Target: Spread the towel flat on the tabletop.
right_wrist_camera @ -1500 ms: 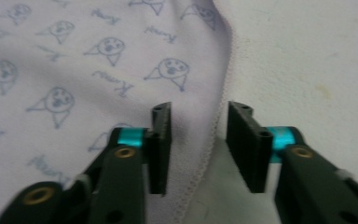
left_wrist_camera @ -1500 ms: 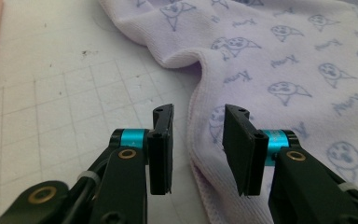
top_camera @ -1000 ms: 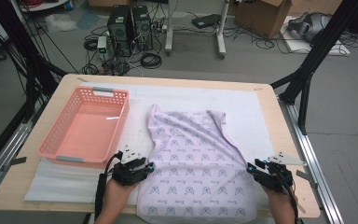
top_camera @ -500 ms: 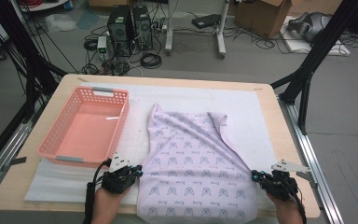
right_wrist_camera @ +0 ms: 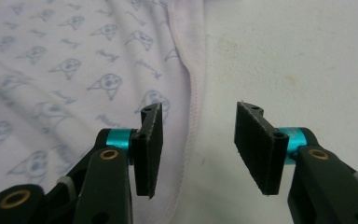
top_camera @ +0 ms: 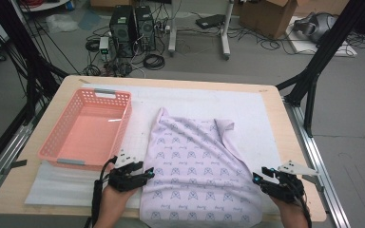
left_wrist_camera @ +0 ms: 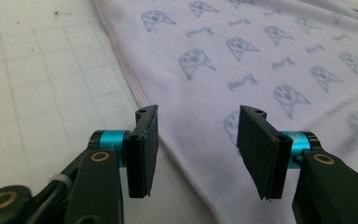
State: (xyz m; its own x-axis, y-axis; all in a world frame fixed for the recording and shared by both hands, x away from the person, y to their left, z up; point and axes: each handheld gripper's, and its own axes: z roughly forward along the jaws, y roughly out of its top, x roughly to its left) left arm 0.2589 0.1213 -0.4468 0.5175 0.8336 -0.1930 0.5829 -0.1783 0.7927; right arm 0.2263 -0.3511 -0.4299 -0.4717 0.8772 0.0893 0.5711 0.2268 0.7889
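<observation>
A pale lilac knit garment printed with small grey dog faces [top_camera: 195,175] lies flat on the white mat of the wooden counter [top_camera: 275,102], its near hem cut off below. Its script lettering is blurred beyond reading. The left gripper [left_wrist_camera: 198,149] and right gripper [right_wrist_camera: 198,147] straddle opposite side edges, fingers spread, holding nothing.

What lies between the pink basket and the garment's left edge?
In the high view, only bare white mat separates the pink basket from the garment; nothing else lies there.
</observation>
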